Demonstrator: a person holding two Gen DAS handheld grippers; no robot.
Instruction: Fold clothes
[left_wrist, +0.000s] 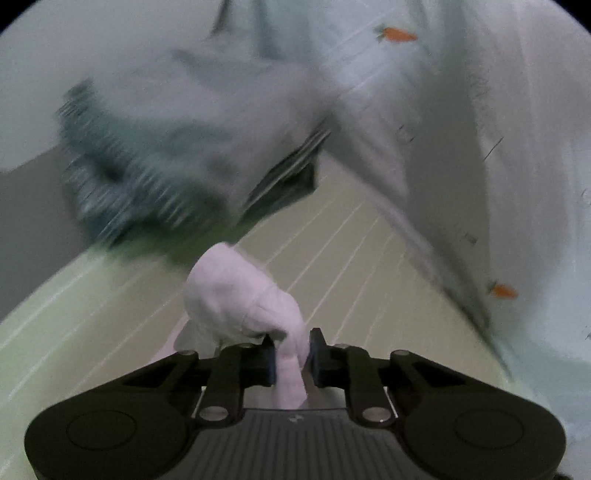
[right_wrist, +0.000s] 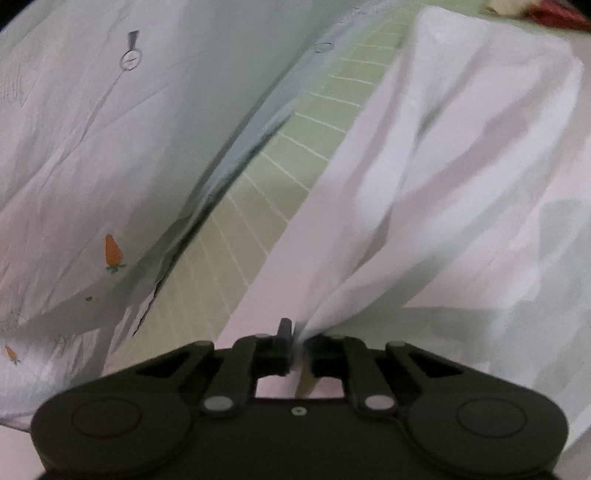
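My left gripper is shut on a bunched fold of pale white cloth, which rises in a lump just ahead of the jaws. Beyond it hangs a blurred grey-white garment with a dark ribbed edge. My right gripper is shut on the edge of a wide white garment; the fabric fans out from the jaws to the upper right in long creases. Both cloths lie over a green gridded mat.
A white cloth printed with small carrots covers the left of the right wrist view and stands as a wall on the right of the left wrist view, carrot cloth. The green mat shows between them. Something red lies at the far right.
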